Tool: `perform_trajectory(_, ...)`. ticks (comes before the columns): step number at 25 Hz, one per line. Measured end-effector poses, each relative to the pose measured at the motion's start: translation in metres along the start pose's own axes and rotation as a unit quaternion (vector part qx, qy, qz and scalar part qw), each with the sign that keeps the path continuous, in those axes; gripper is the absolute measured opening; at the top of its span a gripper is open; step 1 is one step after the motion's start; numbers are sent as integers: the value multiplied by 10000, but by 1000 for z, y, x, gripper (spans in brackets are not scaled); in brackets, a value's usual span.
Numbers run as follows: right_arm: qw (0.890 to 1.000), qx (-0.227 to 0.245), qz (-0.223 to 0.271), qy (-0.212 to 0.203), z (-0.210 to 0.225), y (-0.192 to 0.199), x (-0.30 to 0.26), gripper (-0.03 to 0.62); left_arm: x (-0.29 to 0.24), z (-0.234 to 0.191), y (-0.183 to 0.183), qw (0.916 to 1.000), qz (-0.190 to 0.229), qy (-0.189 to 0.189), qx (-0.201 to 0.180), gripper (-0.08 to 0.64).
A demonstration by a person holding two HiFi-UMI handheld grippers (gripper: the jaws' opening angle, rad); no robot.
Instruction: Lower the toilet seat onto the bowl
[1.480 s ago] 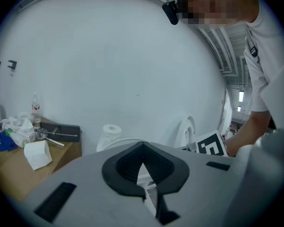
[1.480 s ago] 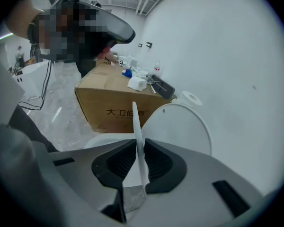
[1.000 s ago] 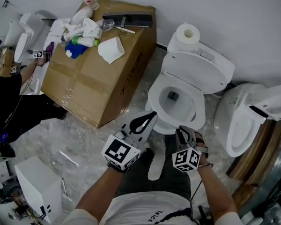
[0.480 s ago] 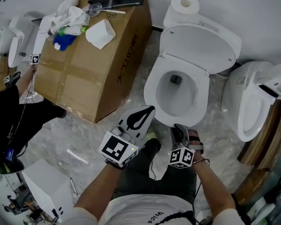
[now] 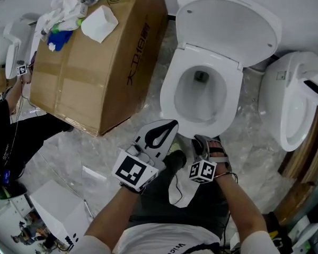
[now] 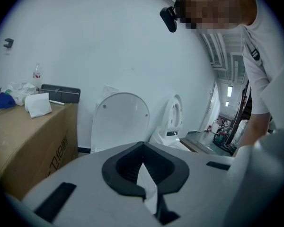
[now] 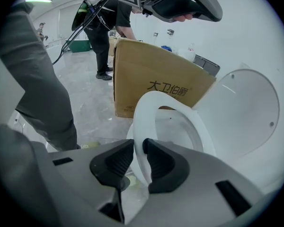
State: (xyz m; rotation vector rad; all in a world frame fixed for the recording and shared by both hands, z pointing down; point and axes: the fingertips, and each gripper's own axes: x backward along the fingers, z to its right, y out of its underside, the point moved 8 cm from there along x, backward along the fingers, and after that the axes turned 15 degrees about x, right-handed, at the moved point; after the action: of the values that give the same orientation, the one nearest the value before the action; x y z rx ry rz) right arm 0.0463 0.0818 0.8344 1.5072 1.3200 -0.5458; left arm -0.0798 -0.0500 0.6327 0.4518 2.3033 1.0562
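While left gripper [image 5: 169,127] rests closed, right gripper [image 7: 138,146] seemingly pinches one seat [image 7: 147,110] (lid [image 7: 241,108] raised).

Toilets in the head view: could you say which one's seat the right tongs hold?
The middle toilet, beside the cardboard box: the right tongs clamp its seat at the front rim. The right-hand toilet stands untouched.

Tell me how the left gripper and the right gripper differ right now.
The right gripper is shut on the front rim of the toilet seat; the left gripper is shut on nothing. In the head view the right gripper is at the seat's front edge, while the left gripper sits to its left, touching nothing. Both point toward the raised lid.
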Motion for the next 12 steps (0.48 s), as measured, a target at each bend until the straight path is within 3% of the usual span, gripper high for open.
perform_trajectory(7,9997,98,-128,-163,-26,14,-39,94,2,-17,38,9994,-238,-216,126,9)
perform_trajectory(12,9991,110,-274,-303,-42,25,-66,92,4,-18,47,9998,-44,-151,103,9)
